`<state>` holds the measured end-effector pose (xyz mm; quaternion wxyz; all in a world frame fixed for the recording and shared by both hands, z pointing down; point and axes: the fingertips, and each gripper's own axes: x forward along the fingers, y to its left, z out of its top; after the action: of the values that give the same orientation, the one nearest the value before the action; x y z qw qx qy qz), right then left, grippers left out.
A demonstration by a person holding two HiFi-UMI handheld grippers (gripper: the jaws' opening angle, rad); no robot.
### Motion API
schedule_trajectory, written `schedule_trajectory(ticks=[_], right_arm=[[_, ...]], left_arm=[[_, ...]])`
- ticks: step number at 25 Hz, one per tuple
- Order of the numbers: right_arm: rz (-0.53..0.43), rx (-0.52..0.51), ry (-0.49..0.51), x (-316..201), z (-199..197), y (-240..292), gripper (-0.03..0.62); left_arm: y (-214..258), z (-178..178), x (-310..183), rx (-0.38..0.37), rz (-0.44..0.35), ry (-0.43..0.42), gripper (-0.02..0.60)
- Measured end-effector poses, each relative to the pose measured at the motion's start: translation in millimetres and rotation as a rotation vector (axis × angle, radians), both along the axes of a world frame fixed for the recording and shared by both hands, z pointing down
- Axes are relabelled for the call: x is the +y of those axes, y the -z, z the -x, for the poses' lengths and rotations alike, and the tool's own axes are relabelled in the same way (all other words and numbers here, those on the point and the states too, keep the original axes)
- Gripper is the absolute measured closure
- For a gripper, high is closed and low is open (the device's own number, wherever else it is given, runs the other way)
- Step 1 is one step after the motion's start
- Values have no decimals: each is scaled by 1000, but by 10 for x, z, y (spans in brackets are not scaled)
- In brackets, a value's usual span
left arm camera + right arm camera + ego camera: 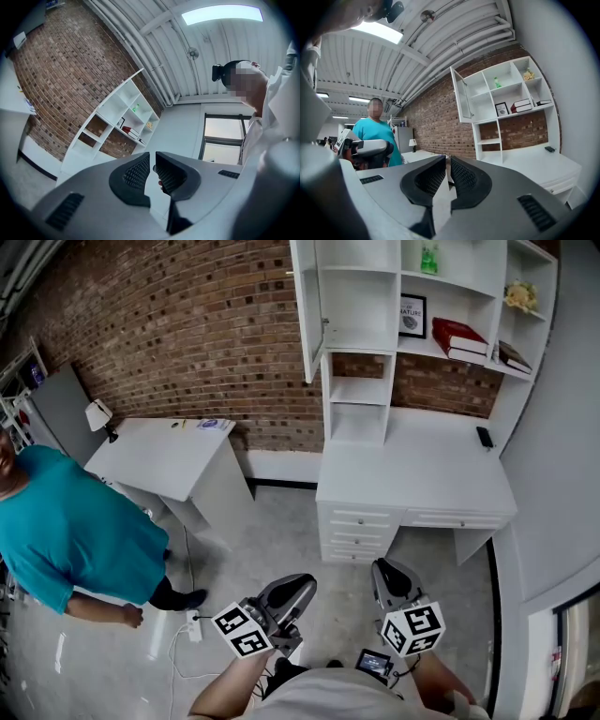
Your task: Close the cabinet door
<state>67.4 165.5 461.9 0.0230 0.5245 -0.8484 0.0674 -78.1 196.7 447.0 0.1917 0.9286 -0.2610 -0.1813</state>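
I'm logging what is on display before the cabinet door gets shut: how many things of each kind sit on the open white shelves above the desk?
Green bottle: 1
Black-framed picture: 1
Stack of red books: 1
Dark flat book: 1
Yellow fuzzy ornament: 1
Total: 5

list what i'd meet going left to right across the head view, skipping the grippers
person in a teal shirt → small white table → open cabinet door → framed picture → red books → yellow ornament
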Motion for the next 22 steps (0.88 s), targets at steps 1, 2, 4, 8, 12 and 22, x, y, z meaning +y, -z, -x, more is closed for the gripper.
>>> schedule_trajectory(ticks=[1, 2, 4, 8, 12, 22], right_arm=[[-3, 2, 6, -20, 9, 10, 560], [-6, 3, 11, -43, 24, 21, 560], [-12, 4, 20, -90, 73, 39, 560], [-17, 7, 28, -206, 196, 39, 560], [-32, 17, 15, -397, 308, 40, 560], [-38, 25, -58, -1126, 507, 81, 560]], left_arm=[[8, 2, -12, -1, -2, 4, 534], [17, 9, -27, -1, -5, 8, 534], [33, 45, -66, -3, -10, 15, 534], [43, 154, -202, -6, -22, 25, 534], [63, 279, -433, -3, -46, 18, 534], [98, 521, -1251, 3, -50, -34, 534]])
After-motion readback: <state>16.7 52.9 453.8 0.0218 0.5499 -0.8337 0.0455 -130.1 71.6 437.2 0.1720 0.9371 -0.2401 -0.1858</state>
